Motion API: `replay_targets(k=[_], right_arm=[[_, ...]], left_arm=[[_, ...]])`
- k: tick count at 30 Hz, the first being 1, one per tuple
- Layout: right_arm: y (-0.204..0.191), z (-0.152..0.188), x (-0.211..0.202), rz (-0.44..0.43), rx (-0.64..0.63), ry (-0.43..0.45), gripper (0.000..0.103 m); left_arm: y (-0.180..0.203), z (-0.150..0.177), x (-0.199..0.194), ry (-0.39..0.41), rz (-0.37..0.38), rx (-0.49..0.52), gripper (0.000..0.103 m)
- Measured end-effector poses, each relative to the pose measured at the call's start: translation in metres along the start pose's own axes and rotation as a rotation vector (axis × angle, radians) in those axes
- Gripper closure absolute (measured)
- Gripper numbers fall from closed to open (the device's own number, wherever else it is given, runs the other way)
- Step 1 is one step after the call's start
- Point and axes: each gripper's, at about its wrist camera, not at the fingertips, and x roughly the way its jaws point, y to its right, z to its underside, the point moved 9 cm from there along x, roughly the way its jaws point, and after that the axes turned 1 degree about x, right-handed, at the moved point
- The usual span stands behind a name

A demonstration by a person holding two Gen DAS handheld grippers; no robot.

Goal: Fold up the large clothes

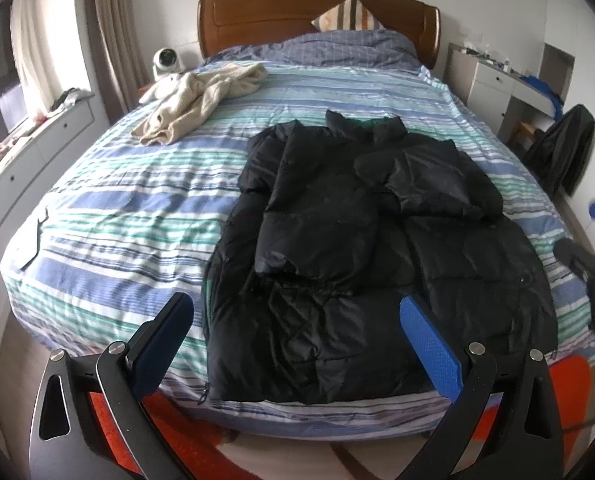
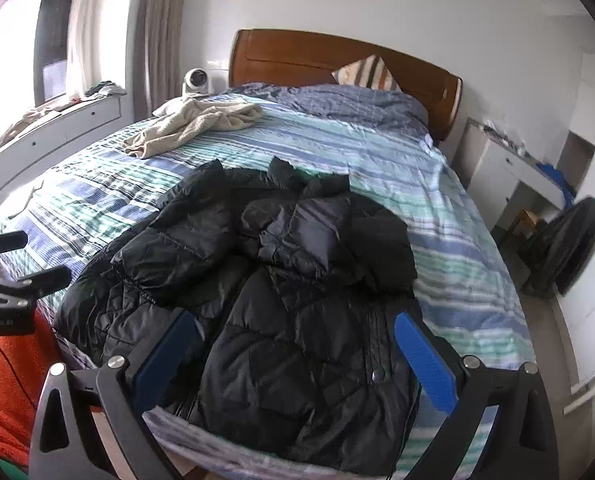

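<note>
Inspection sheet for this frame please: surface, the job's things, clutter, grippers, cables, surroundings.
Surface: bed with blue, green and white striped quilt.
Job's things: black quilted puffer jacket lies at the foot end, both sleeves folded onto its front.
Clutter: crumpled beige knitted garment near the head end, apart from the jacket.
Grippers: left gripper and right gripper both open, above the jacket's hem, holding nothing.
Cables: nothing seen.
Surroundings: brown wooden headboard, striped pillow, small white fan, white drawer unit.
</note>
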Motion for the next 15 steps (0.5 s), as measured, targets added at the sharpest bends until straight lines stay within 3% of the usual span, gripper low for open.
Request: replay_targets(k=[4,5,7,8,11,15], right_arm=[[-0.001,-0.019,0.050,-0.037,-0.168,0.018,0.002],[-0.003,-0.022,0.067,-0.056,-0.202,0.001,0.006],[-0.010,-0.025,0.100,-0.086,-0.260,-0.042,0.025],[-0.015,-0.025,0.124,-0.098,-0.316,-0.075,0.027],[-0.030,-0.013,0.185,-0.109,-0.478,-0.174,0.029],[-0.036,0.007,0.245,-0.083,-0.526,-0.282,0.029]], left_arm=[[-0.004,0.001,0.001,-0.004,-0.002,-0.009,0.000],[-0.005,0.001,0.001,-0.004,-0.003,-0.012,0.000],[-0.008,0.002,0.000,-0.006,-0.008,-0.023,0.000],[-0.011,0.003,-0.001,-0.008,-0.012,-0.030,0.000],[-0.018,0.008,-0.001,-0.021,-0.028,-0.042,0.000],[-0.028,0.016,0.003,-0.048,-0.049,-0.055,0.000]])
